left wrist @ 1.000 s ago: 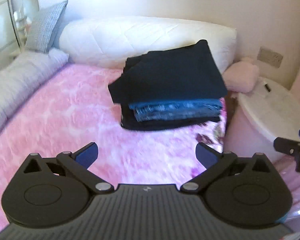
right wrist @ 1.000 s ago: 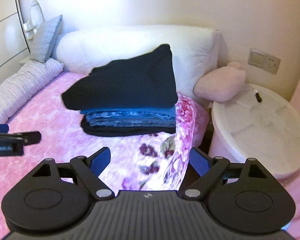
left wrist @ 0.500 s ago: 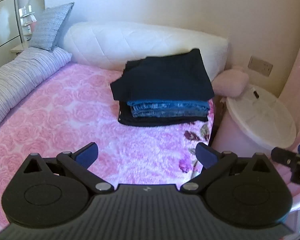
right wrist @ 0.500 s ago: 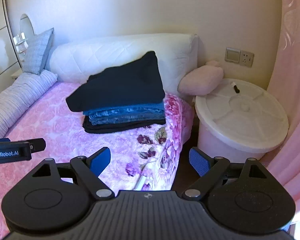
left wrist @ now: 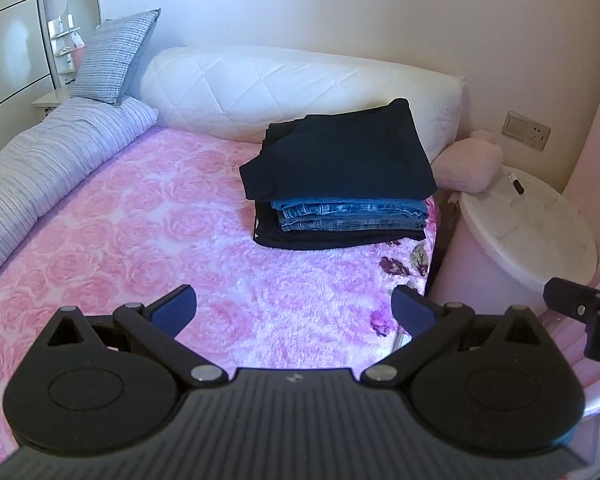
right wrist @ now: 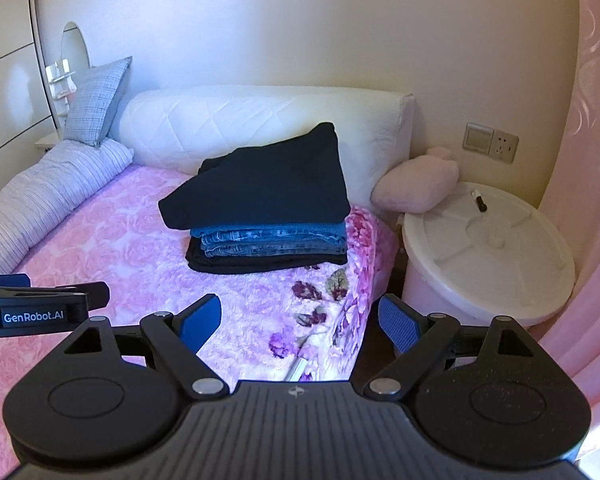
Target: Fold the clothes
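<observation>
A bed with a pink rose-patterned blanket (left wrist: pixel 148 240) fills most of the room, a long white quilted bolster (left wrist: pixel 284 88) lying across its head and a grey striped roll (left wrist: pixel 48 168) running down its far side with a blue-grey cushion (left wrist: pixel 112 56) propped on top; beside the bed stands a round white tub with a lid (right wrist: pixel 488 248), a small dark marker-like thing (right wrist: pixel 480 202) resting on it and a pale pink plush pillow (right wrist: pixel 418 186) wedged between tub and bolster; the stack of folded clothes (left wrist: pixel 340 184) sits near the bed's head corner, just in front of the bolster — a black garment on top, blue jeans (right wrist: pixel 272 238) in the middle, a dark piece underneath; the left gripper (left wrist: pixel 294 310) hangs over the blanket with its blue-padded fingers spread wide and nothing between them; the right gripper (right wrist: pixel 300 320) hangs over the bed's edge, likewise wide apart and empty — both well short of the stack.
</observation>
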Action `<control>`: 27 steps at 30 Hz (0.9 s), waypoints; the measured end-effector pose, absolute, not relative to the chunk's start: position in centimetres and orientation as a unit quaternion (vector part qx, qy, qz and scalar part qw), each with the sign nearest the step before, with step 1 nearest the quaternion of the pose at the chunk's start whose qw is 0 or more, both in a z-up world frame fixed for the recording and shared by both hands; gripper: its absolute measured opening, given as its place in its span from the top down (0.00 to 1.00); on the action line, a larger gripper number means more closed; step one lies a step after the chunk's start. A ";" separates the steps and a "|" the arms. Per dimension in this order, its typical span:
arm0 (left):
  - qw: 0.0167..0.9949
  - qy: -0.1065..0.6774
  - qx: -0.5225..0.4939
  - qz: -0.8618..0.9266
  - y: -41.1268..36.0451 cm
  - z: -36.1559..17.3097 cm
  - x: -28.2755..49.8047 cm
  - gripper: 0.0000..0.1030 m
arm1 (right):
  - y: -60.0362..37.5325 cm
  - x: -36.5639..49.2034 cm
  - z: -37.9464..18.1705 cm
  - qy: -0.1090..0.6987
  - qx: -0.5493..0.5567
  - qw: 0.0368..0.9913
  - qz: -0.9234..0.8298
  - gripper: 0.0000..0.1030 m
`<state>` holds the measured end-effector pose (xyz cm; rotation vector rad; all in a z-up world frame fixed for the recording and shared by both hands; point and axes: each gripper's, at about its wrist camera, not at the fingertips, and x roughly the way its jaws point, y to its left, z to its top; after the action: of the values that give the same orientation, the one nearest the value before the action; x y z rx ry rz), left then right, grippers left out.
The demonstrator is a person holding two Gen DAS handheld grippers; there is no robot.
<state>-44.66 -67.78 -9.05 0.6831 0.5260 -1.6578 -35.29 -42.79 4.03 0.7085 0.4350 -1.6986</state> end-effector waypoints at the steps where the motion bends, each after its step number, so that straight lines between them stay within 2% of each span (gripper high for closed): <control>1: 0.594 0.225 0.294 -0.714 -67.7 -9.1 -44.6 0.01 | -42.8 -35.2 4.1 0.186 0.305 0.585 -0.728 0.14; 27: 0.592 0.209 0.292 -0.721 -66.8 -8.9 -46.0 0.01 | -42.0 -35.6 4.5 0.180 0.313 0.583 -0.728 0.14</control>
<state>-46.05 -66.77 -8.94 0.6792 0.4870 -1.6773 -35.63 -41.97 4.55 0.7315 0.4202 -1.6997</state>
